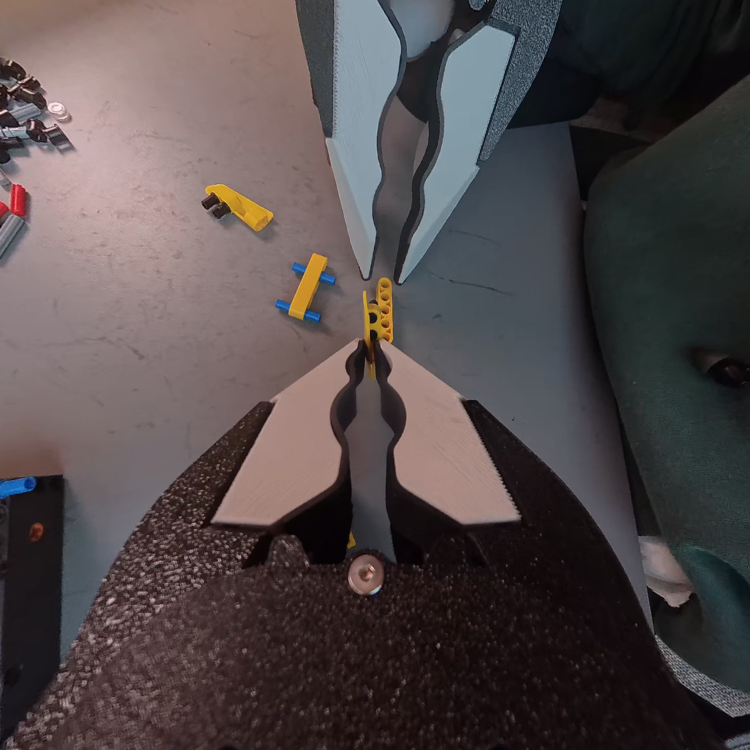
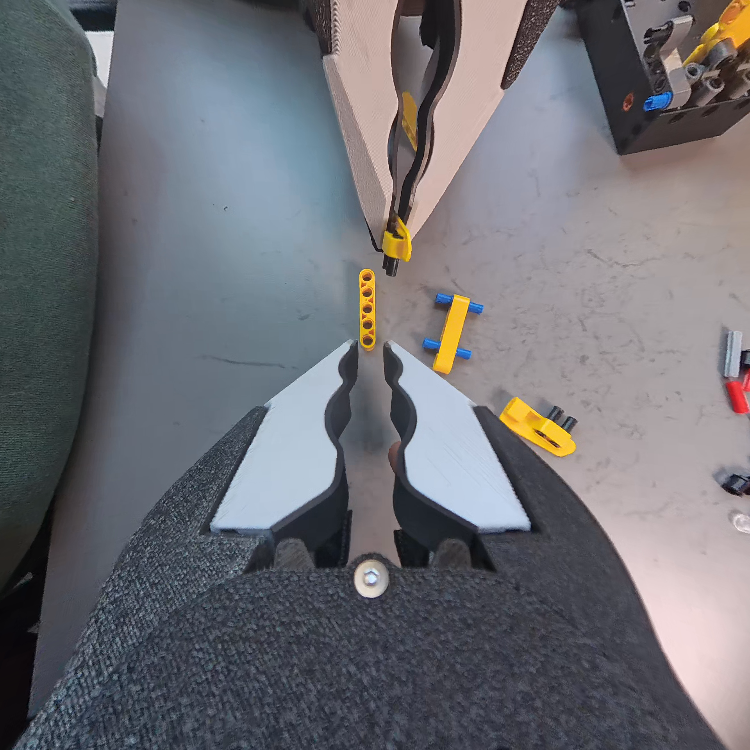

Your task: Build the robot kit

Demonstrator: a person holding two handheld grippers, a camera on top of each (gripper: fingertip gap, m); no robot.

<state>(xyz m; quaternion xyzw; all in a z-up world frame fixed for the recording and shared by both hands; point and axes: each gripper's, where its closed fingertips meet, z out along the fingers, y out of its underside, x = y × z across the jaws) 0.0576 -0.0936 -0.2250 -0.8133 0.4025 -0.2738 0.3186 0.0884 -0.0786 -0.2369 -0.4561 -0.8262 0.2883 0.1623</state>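
My left gripper is shut on a small yellow panel piece with black pins; in the right wrist view this piece sticks out of the left gripper's tips, a little above the table. A yellow five-hole beam lies on the grey table between the two grippers, and it also shows in the left wrist view. My right gripper is open by a narrow gap, its tips on either side of the beam's near end. In the left wrist view the right gripper points in from the top.
A yellow beam with blue pins and a yellow panel with black pins lie to the right. Loose grey, red and black parts lie farther off. A black box holding a part-built model stands at the back right. A green chair borders the table edge. My right fingertips sit around 5 cm from my left ones.
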